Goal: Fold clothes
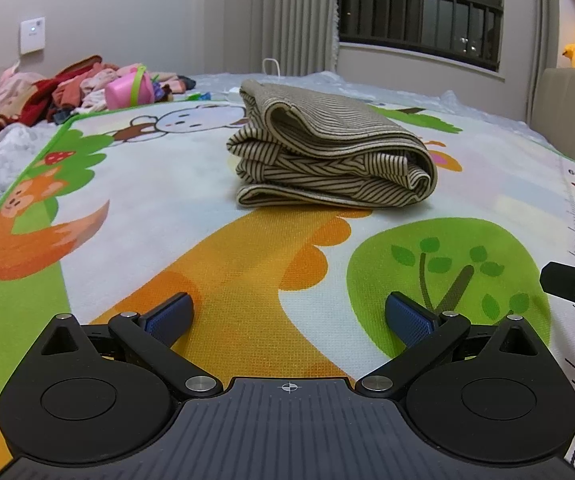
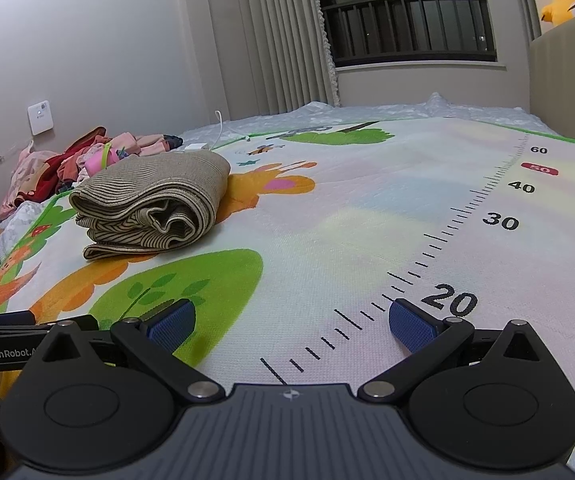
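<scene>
Lying folded: one striped garment (image 1: 327,148) | left claw (image 1: 289,316), right claw (image 2: 291,322) both spread, empty

Left gripper (image 1: 289,318) sits low and level, its two blue-padded fingers (image 1: 169,318) spread wide apart, holding nothing. Right gripper (image 2: 291,322) sits just beside it, likewise level, fingers (image 2: 411,326) spread, empty.

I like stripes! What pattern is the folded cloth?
Thin dark stripes on beige folded cloth; left wrist view shows best.
</scene>
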`<state>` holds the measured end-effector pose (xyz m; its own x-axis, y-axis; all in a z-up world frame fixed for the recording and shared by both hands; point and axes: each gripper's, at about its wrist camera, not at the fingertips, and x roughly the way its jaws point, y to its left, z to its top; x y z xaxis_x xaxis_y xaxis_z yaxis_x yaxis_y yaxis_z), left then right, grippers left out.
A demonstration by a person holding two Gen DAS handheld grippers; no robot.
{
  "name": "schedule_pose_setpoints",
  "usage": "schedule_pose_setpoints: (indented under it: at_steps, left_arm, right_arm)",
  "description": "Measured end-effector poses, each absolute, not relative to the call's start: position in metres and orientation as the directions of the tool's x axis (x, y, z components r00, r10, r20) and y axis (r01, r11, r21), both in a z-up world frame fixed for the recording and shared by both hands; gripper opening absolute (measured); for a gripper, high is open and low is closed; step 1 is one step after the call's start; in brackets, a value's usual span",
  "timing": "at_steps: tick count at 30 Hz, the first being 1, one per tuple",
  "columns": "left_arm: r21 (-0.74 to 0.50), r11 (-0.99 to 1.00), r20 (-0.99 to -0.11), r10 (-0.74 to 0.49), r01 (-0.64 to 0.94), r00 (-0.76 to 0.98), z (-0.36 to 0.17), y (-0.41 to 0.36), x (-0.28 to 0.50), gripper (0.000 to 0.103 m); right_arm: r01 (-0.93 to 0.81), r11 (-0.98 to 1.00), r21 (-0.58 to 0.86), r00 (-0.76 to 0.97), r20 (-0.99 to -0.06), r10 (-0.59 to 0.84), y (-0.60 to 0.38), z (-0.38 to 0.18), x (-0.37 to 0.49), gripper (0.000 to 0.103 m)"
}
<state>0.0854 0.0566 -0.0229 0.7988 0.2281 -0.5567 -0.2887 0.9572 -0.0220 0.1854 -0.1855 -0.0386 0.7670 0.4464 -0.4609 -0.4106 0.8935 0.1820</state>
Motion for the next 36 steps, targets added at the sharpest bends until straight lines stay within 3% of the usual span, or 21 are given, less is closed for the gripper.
schedule_pose_setpoints:
  at_steps: [36]
  left_arm:
    - [-0.039, 0.957, -0.558, 0.218, -0.287, 0.801, -0.023, 0.0584, 0.0847, 0.103]
  right_arm:
    - [-0.407, 0.893, 0.194, 0.771, -0.452, 0.449, -0.1892, -0.0386, 0.1833, 0.103]
